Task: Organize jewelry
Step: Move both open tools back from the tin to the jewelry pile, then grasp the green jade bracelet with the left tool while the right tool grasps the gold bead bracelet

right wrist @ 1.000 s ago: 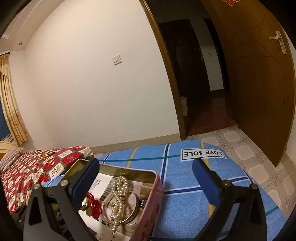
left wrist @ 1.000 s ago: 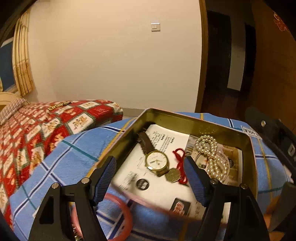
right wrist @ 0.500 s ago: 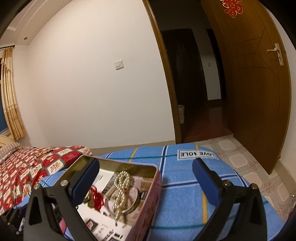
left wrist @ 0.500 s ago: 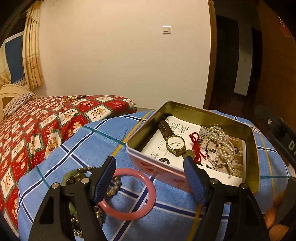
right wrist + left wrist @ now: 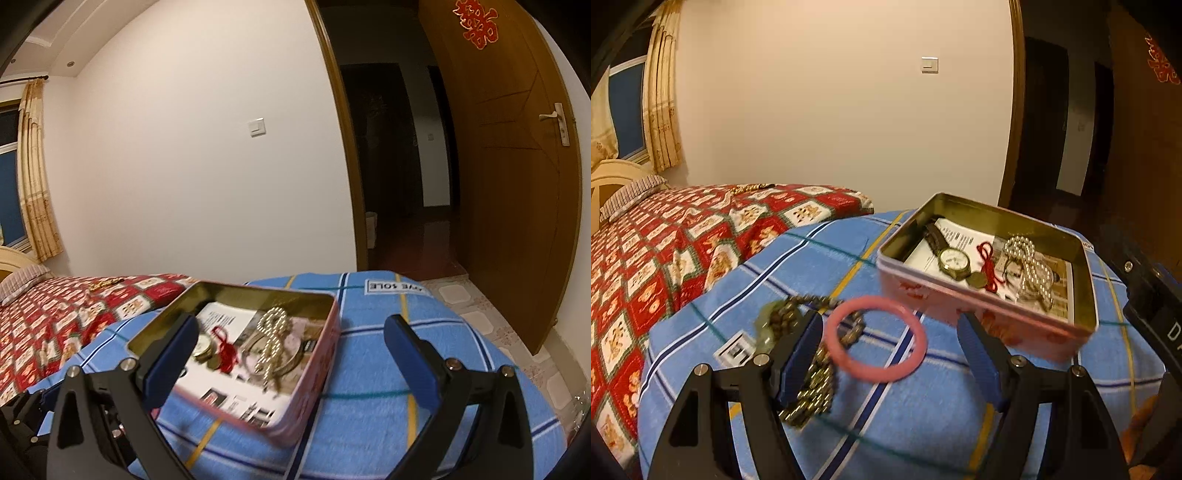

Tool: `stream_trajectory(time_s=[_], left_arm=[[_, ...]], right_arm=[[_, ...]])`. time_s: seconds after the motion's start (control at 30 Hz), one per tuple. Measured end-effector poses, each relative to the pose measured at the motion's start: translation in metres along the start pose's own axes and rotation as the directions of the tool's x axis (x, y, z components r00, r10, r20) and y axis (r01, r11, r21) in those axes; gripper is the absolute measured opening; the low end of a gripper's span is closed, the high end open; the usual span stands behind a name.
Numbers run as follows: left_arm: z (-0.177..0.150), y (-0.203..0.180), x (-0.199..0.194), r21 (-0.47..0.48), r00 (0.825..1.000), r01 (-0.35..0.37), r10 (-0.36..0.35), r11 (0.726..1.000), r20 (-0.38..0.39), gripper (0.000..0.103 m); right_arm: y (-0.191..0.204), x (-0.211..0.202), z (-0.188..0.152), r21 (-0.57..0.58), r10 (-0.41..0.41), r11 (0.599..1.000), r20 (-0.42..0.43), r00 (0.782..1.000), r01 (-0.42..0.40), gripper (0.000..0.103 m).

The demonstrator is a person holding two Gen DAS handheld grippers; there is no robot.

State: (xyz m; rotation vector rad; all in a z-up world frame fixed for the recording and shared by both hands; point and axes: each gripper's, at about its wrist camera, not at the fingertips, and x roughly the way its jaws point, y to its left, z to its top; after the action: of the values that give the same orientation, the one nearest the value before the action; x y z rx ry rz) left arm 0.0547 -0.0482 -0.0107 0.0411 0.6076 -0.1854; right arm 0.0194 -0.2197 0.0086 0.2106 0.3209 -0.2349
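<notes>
A pink tin box (image 5: pixel 982 321) with a gold inside stands on a blue plaid cloth (image 5: pixel 923 417). It holds a wristwatch (image 5: pixel 952 260), a red cord charm (image 5: pixel 988 264) and a pearl strand (image 5: pixel 1030 267). A pink bangle (image 5: pixel 877 338) and a dark bead strand (image 5: pixel 812 376) lie on the cloth in front of the box. My left gripper (image 5: pixel 892 365) is open and empty, just above and behind the bangle. My right gripper (image 5: pixel 291 360) is open and empty, hovering over the box (image 5: pixel 295 417); the pearl strand (image 5: pixel 271 339) shows between its fingers.
A bed with a red patterned quilt (image 5: pixel 665 243) lies to the left. A white wall (image 5: pixel 184 166) stands behind, and an open wooden door (image 5: pixel 517 184) to the right. The cloth edge drops to tiled floor (image 5: pixel 498 325) at the right.
My left gripper has pulled back and left from over the box; the pink bangle and bead strand now lie between its fingers. My right gripper has shifted a little, still over the box.
</notes>
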Motion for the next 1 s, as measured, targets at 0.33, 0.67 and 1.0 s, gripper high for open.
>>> stream_trajectory(time_s=[0.33, 0.67, 1.0], left_arm=[[-0.021, 0.072, -0.028, -0.13, 0.998, -0.015, 0.007, 0.991, -0.062, 0.075], [-0.027, 0.139, -0.03, -0.265, 0.995, -0.08, 0.06, 0.961, -0.083, 0.075], [-0.029, 0.159, -0.028, -0.275, 0.994, -0.09, 0.068, 0.957, -0.086, 0.075]], right_arm=[[0.032, -0.011, -0.018, -0.05, 0.112, 0.992, -0.089, 0.99, -0.117, 0.102], [0.078, 0.02, -0.043, 0.016, 0.338, 0.934, -0.363, 0.868, -0.357, 0.073], [0.122, 0.068, -0.06, 0.043, 0.329, 0.932, -0.517, 0.79, -0.36, 0.079]])
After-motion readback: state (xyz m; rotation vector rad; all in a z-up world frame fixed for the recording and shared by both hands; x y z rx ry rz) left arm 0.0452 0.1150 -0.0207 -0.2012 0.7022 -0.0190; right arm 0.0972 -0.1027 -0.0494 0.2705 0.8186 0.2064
